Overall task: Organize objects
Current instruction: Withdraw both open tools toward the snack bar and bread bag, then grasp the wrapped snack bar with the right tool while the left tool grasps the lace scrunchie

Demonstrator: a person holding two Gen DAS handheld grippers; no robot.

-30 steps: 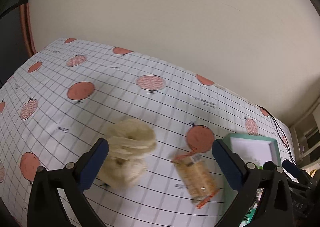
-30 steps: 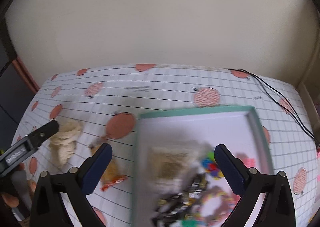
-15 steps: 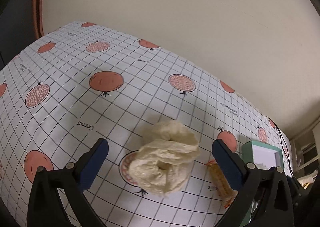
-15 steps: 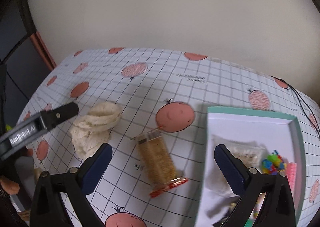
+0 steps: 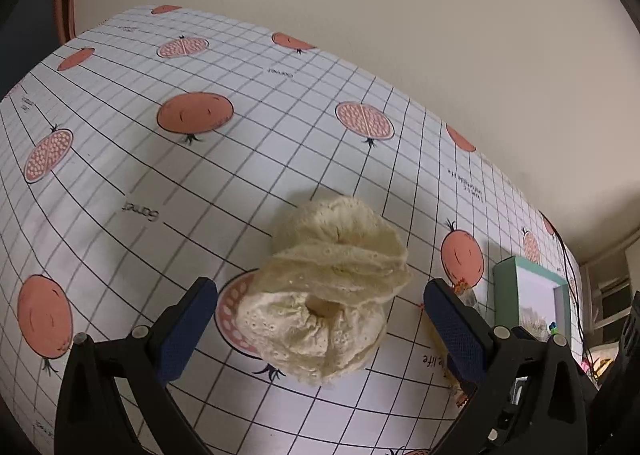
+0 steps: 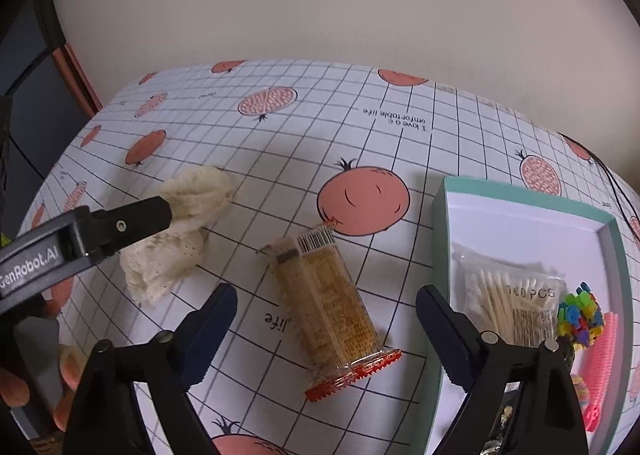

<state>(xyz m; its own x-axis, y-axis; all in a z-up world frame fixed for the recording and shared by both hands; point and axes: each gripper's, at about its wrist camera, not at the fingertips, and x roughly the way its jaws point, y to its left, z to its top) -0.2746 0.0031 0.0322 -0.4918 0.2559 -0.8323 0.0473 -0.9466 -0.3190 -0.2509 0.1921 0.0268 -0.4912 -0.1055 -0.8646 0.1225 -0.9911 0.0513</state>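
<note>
My left gripper (image 5: 320, 319) gapes around the scrunchie (image 5: 328, 287); my right gripper (image 6: 326, 319), released, straddles the packet (image 6: 328, 303). Both lie unsorted at 9 o'clock of the part-filled box (image 6: 444, 215).

Lace cloth (image 6: 180, 231) left of snack packet (image 6: 328, 303), box (image 6: 528, 199) (swabs (image 6: 504, 295) inside) at right

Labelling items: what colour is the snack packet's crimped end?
Red, on the snack packet; clearest in the right wrist view.
</note>
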